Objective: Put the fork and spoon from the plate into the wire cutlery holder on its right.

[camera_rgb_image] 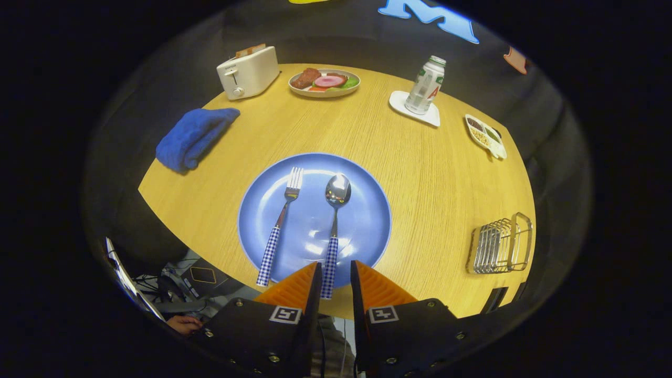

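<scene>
A blue towel (193, 137) is lying bunched up on the far left side of the round wooden tabletop (420, 184). Behind it, a white toaster (248, 72) is standing with toast poking out of the top. Next to the toaster, a small plate of food (324, 83) is sitting at the far edge.

In the middle, a big blue plate (362, 220) is lying just ahead of the tool. The fork (280, 226) is lying on the left side of the plate, with its prongs pointing away and its checked handle hanging over the near rim. The spoon (334, 233) is lying beside it on the right, with its bowl facing up. The two are lying near each other but not touching.

The tool (335, 278) is sitting at the near rim of the plate with its fingers (294, 289) a narrow way apart. The end of the spoon's checked handle is showing in the gap between them. I cannot tell if the fingers are pressing on it.

Farther right, a bottle (426, 85) is standing on a white coaster (403, 105). A small tray of snacks (485, 136) is lying near the right edge. The wire cutlery holder (499, 244) is sitting well to the right of the plate, close to the tabletop's edge.
</scene>
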`<action>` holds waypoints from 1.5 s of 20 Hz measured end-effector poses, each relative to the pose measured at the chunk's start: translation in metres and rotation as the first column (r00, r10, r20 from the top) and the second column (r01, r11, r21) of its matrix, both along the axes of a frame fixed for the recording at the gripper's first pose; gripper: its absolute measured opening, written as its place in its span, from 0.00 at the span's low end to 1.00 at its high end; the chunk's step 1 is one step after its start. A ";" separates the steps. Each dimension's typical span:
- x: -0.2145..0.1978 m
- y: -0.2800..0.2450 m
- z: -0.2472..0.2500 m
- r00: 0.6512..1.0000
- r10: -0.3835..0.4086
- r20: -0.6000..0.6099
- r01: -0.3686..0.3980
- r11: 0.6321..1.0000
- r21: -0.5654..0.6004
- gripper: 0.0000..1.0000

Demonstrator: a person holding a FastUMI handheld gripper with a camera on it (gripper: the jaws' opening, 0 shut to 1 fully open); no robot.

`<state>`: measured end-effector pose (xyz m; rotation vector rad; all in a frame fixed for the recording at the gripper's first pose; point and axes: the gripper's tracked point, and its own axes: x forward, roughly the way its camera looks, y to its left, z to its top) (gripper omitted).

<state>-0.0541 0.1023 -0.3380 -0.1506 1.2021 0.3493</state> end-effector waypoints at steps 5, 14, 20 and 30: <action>0.006 0.003 -0.021 0.999 0.015 -0.046 -0.017 0.999 -0.046 0.32; 0.004 0.005 -0.048 0.987 0.025 -0.158 -0.042 0.993 -0.109 0.32; 0.009 0.007 -0.053 0.971 0.046 -0.235 -0.071 0.993 -0.099 0.07; 0.015 -0.043 -0.013 0.910 0.209 -0.359 -0.250 0.965 -0.073 0.00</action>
